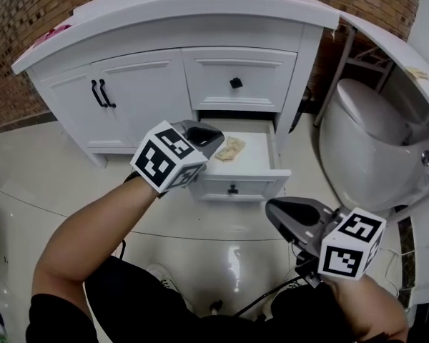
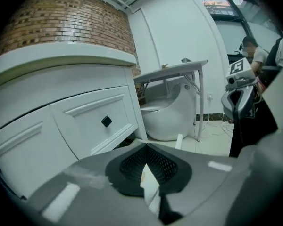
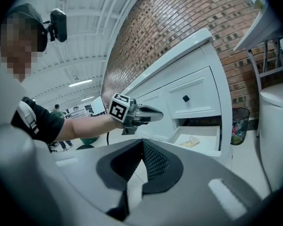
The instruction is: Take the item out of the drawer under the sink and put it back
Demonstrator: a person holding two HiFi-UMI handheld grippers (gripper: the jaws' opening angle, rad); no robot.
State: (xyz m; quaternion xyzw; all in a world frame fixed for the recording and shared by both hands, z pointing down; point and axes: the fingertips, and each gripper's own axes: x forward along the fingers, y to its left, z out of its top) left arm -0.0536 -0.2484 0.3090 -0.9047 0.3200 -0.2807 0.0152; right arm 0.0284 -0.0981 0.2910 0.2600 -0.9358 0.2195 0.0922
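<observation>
Currently: lower drawer (image 1: 236, 186) of the vanity (image 1: 136, 84) stands pulled out. The item (image 1: 231, 148), a crumpled tan scrap, lies on the drawer floor near the middle, untouched by either tool.

Left gripper (image 1: 211, 138) hangs above the drawer's front left part, jaws closed together, apparently on nothing (a pale sliver shows between the pads in its own view, probably background, hard to say).

Right gripper (image 1: 273, 210) is held well in front of the drawer, jaws together, empty.

Risks: if the item is yet to be lifted, closed jaws coming down would only shove it toward the back. A low approach could knock the drawer front and slide it partly shut.
</observation>
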